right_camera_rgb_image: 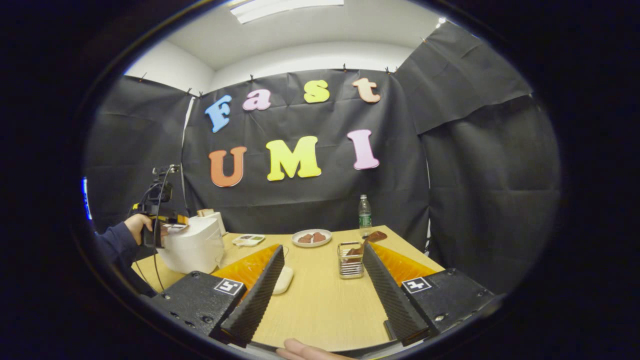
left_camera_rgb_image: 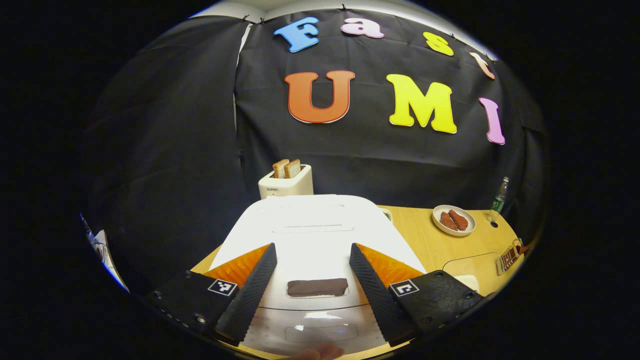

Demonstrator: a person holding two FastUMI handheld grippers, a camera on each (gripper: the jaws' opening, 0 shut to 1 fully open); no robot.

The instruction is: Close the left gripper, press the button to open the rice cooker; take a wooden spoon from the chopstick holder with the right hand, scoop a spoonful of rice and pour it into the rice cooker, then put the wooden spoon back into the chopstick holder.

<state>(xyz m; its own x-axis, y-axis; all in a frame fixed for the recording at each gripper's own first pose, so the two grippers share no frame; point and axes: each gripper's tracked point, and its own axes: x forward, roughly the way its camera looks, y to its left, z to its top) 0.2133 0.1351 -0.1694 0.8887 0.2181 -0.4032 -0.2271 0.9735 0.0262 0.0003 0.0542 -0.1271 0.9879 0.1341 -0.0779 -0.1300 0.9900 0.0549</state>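
jaws on the left gripper (left_camera_rgb_image: 311, 260) are standing apart, hovering just above the white rice cooker (left_camera_rgb_image: 315, 230), with its dark button (left_camera_rgb_image: 317, 287) lying between them in the left gripper view. the lid is sitting shut, so the first step is not yet done, and by the task they should be brought together before pressing. jaws on the right gripper (right_camera_rgb_image: 322, 262) are also spread wide and gripping nothing, hanging over the desk (right_camera_rgb_image: 320, 300). ahead of them, near the right finger, the wire chopstick holder (right_camera_rgb_image: 350, 260) is standing with the wooden spoon (right_camera_rgb_image: 372, 237) leaning out of it, bowl end up. the right gripper view is also showing the cooker at far left, with a sleeved hand (right_camera_rgb_image: 136, 225) holding the left gripper over it.

the cooker is looking heavy and smooth, so a firm downward push on the button should not shift it. the spoon is likely light, stiff and a little slick; taking hold on the bare handle just below the bowl seems safest, since the light holder could tip.
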